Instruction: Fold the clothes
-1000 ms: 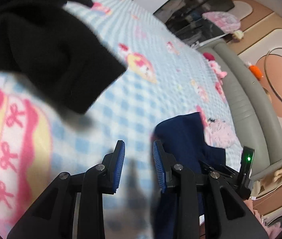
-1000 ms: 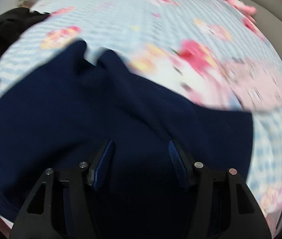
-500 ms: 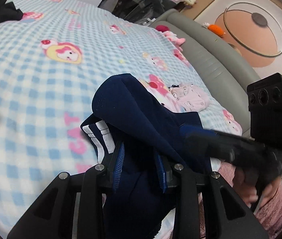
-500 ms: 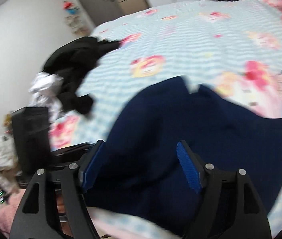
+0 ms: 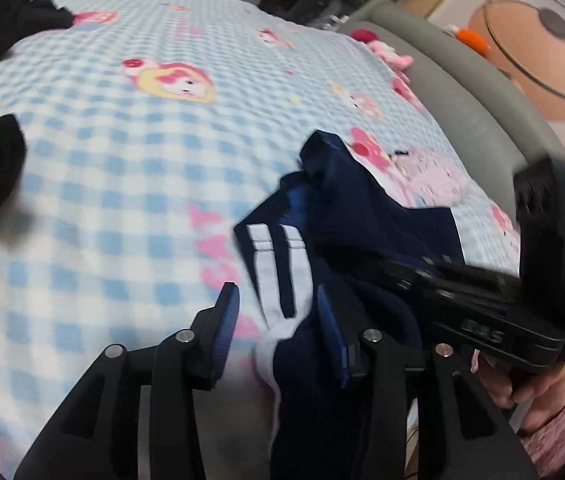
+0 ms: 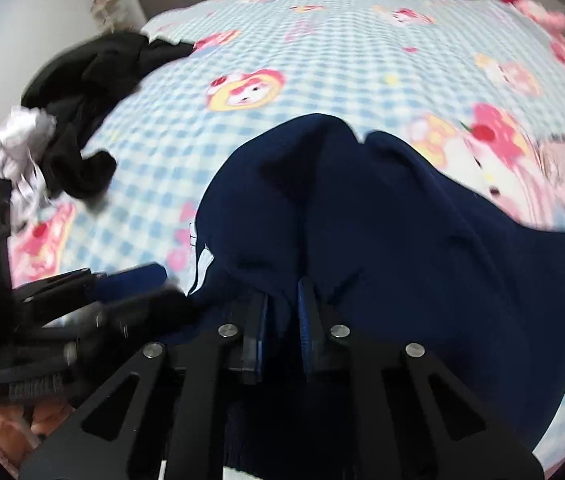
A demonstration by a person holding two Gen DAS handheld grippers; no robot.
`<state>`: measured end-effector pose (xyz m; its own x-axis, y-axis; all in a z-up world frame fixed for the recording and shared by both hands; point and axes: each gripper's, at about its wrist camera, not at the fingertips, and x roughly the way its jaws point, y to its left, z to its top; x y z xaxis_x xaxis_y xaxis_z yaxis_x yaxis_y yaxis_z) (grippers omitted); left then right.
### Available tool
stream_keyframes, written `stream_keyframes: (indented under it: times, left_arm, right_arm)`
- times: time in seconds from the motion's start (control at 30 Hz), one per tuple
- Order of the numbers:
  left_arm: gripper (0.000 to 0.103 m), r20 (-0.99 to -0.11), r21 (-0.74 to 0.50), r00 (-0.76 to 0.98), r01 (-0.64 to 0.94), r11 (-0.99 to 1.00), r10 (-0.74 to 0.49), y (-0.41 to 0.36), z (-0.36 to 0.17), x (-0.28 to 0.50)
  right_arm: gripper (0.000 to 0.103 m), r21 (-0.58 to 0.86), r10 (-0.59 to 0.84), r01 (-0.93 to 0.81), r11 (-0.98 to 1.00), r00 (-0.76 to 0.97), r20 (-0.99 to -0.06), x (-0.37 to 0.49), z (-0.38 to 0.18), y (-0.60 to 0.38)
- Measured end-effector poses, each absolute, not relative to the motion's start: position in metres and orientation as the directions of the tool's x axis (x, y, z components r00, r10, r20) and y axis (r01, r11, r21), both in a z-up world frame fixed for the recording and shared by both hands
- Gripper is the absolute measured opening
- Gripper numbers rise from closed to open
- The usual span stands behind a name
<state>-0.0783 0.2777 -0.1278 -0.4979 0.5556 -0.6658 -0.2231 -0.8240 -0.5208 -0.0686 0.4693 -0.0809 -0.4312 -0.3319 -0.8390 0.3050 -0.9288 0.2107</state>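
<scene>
1. Right wrist view: the navy garment [image 6: 382,216] lies in a rumpled heap at the near side of the bed, and the right gripper [image 6: 282,304] has its blue pads drawn together on a ridge of that cloth. Half a second ago those same pads stood wide apart over it, so the pinch is new.
2. In the left wrist view, the left gripper [image 5: 276,312] has its tongs apart, straddling the white-striped hem [image 5: 278,276] without pressing it. A moment back they sat closer in around the fabric.
3. I'd judge one end is now secured while the other waits for a hold; the garment is bunched, not flat, so it still looks some way from a tidy fold.
4. Beyond the heap, the checked blanket [image 5: 130,160] runs broad and bare toward the far side, good room for spreading out.
5. A black pile of clothes [image 6: 86,76] sits well apart to the left, a pale pink garment [image 5: 434,176] just beside the navy one on the right, and the grey padded bed edge [image 5: 470,104] closes that side.
</scene>
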Motion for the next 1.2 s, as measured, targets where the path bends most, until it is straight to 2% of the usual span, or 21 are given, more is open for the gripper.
stream_keyframes:
  times: [0.13,0.23,0.3,0.33,0.4,0.5,0.57,0.7,0.77,0.87,0.93,0.97,1.0,1.03,1.07,1.13,1.17,1.2]
  left_arm:
    - [0.044,-0.646,-0.525,-0.493,-0.268,-0.808,0.583,0.292,-0.124,-0.080]
    - [0.042,-0.689,-0.488,-0.461,-0.275,-0.828,0.560,0.308,-0.130,-0.085]
    - [0.020,-0.724,-0.465,-0.443,-0.255,-0.848,0.530,0.312,-0.138,-0.088]
    - [0.017,-0.740,-0.452,-0.433,-0.245,-0.858,0.514,0.315,-0.142,-0.089]
    - [0.010,-0.718,-0.508,-0.437,-0.204,-0.837,0.542,0.302,-0.141,-0.091]
    - [0.007,-0.705,-0.496,-0.499,-0.161,-0.853,0.505,0.280,-0.130,-0.085]
    - [0.007,-0.696,-0.511,-0.514,-0.136,-0.849,0.502,0.268,-0.128,-0.083]
    - [0.003,-0.677,-0.557,-0.529,-0.088,-0.826,0.512,0.247,-0.128,-0.080]
    - [0.003,-0.667,-0.579,-0.536,-0.064,-0.813,0.517,0.236,-0.129,-0.078]
    - [0.003,-0.652,-0.610,-0.548,-0.029,-0.791,0.523,0.219,-0.129,-0.076]
    - [0.005,-0.642,-0.631,-0.557,-0.006,-0.776,0.527,0.208,-0.129,-0.074]
    - [0.012,-0.638,-0.641,-0.561,0.006,-0.767,0.528,0.203,-0.129,-0.073]
    - [0.038,-0.633,-0.651,-0.565,0.017,-0.759,0.530,0.198,-0.129,-0.072]
    - [0.059,-0.628,-0.661,-0.569,0.029,-0.750,0.531,0.192,-0.129,-0.071]
    - [0.069,-0.623,-0.670,-0.573,0.040,-0.741,0.533,0.187,-0.130,-0.070]
    - [0.069,-0.639,-0.663,-0.556,0.048,-0.747,0.531,0.191,-0.136,-0.078]
    - [0.053,-0.670,-0.627,-0.546,0.054,-0.777,0.503,0.197,-0.140,-0.082]
    - [0.025,-0.713,-0.567,-0.537,0.062,-0.821,0.451,0.204,-0.144,-0.086]
  right_arm:
    - [0.012,0.393,-0.476,0.273,-0.878,-0.434,-0.765,-0.061,-0.073,0.488]
    - [0.012,0.503,-0.556,0.243,-0.830,-0.437,-0.707,-0.062,-0.070,0.498]
    - [0.012,0.520,-0.560,0.222,-0.825,-0.447,-0.698,-0.064,-0.069,0.502]
    - [0.012,0.498,-0.541,0.222,-0.838,-0.451,-0.710,-0.064,-0.067,0.501]
    - [0.012,0.447,-0.498,0.224,-0.866,-0.460,-0.735,-0.064,-0.065,0.498]
    - [0.015,0.320,-0.393,0.230,-0.919,-0.479,-0.785,-0.066,-0.065,0.491]
    - [0.028,0.235,-0.324,0.236,-0.943,-0.485,-0.812,-0.069,-0.069,0.485]
    - [0.033,0.090,-0.198,0.240,-0.967,-0.482,-0.854,-0.074,-0.079,0.479]
    - [0.048,0.046,-0.154,0.237,-0.971,-0.463,-0.873,-0.076,-0.085,0.481]
    - [0.050,-0.013,-0.092,0.239,-0.971,-0.422,-0.902,-0.081,-0.096,0.484]
    - [0.050,0.002,-0.107,0.251,-0.968,-0.404,-0.908,-0.083,-0.097,0.488]
    - [0.050,-0.005,-0.103,0.257,-0.966,-0.406,-0.908,-0.085,-0.093,0.489]
    - [0.050,-0.012,-0.101,0.261,-0.965,-0.416,-0.904,-0.087,-0.088,0.489]
    - [0.050,-0.020,-0.101,0.261,-0.965,-0.443,-0.891,-0.090,-0.080,0.490]
    - [0.050,-0.024,-0.105,0.262,-0.965,-0.469,-0.877,-0.092,-0.072,0.491]
    - [0.050,-0.012,-0.126,0.260,-0.966,-0.508,-0.852,-0.102,-0.058,0.493]
    - [0.050,-0.006,-0.135,0.259,-0.966,-0.523,-0.842,-0.107,-0.052,0.494]
    - [0.051,-0.005,-0.139,0.262,-0.965,-0.530,-0.837,-0.112,-0.050,0.493]
